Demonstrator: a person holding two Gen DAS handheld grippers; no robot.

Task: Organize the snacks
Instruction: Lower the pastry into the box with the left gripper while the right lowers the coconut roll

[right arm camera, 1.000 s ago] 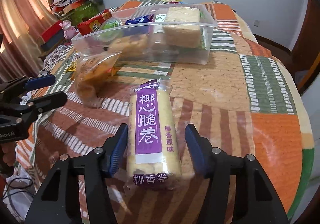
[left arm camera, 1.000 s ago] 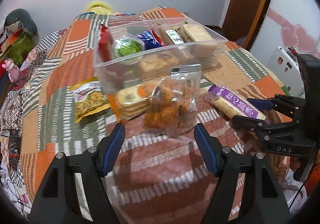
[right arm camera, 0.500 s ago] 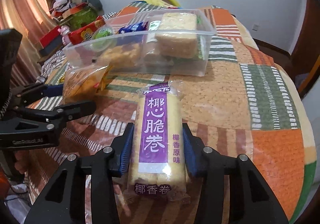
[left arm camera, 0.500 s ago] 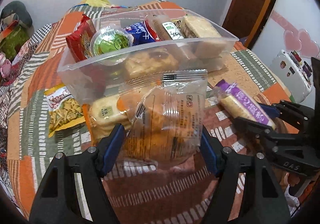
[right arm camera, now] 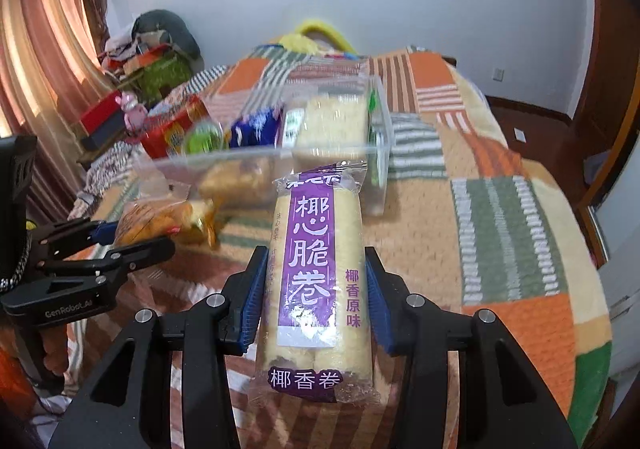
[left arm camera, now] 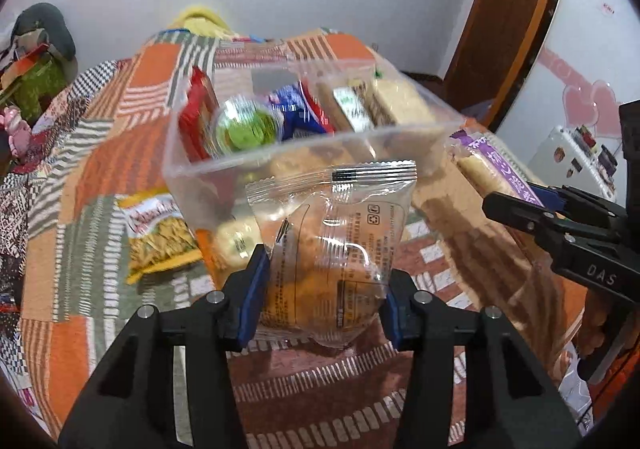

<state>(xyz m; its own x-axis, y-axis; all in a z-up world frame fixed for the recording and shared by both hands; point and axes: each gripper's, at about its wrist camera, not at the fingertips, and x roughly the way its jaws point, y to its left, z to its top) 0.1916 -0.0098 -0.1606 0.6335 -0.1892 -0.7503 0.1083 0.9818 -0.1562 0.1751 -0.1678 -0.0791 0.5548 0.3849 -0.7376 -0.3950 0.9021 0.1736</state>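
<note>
Our left gripper [left arm camera: 324, 285] is closing on a clear bag of snacks [left arm camera: 332, 245], and our right gripper [right arm camera: 316, 297] squeezes a purple roll pack [right arm camera: 316, 273]. Both snacks are up off the blanket [right arm camera: 500, 217], near the clear box [left arm camera: 224, 165]. Next we should carry them over the box and let go.

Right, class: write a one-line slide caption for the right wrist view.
Right gripper clamps a purple-labelled roll pack, pointing toward the clear snack tub on the patchwork cloth.

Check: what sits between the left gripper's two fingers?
The clear bag of orange snacks, between the closing left gripper's blue pads, which touch it; left wrist view.
</note>
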